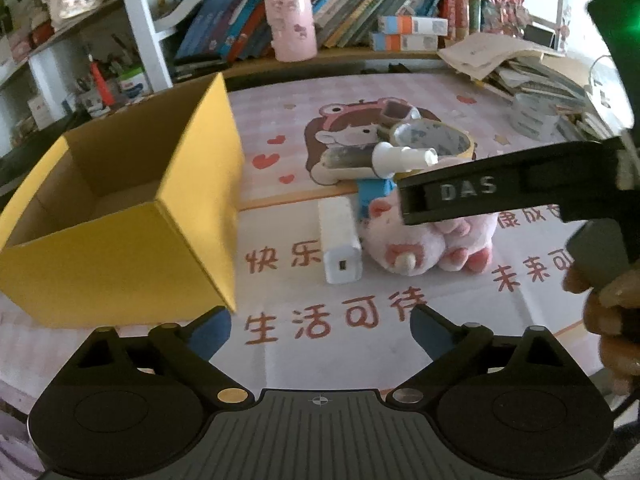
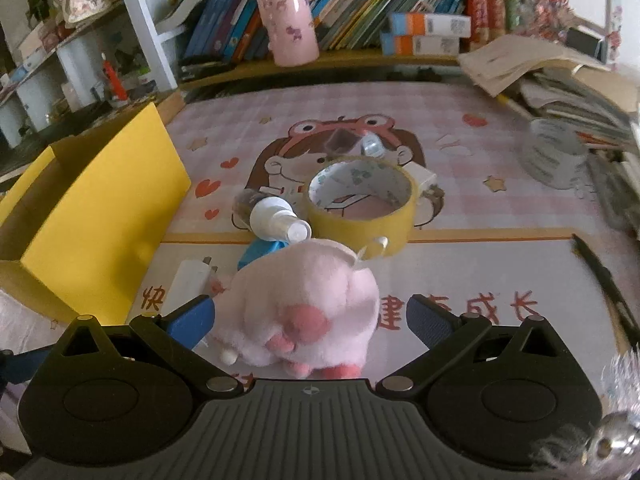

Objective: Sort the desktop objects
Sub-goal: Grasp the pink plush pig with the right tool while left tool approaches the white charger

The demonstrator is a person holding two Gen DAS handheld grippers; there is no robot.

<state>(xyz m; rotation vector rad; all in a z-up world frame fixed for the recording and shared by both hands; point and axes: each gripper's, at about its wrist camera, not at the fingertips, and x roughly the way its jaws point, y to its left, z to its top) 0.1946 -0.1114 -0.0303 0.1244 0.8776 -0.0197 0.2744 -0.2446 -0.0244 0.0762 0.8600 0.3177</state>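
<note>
Pink plush pig (image 2: 304,308) lies on the desk mat (image 2: 480,272), dead ahead between my right gripper (image 2: 308,322) fingers, spread wide, nothing pinched. Long axis runs roughly away from me. Left gripper (image 1: 320,330) also spread, farther back. Charger (image 2: 188,280) touches the pig's left; yellow box (image 2: 100,232) open farther left, tape roll (image 2: 360,208) behind.
</note>
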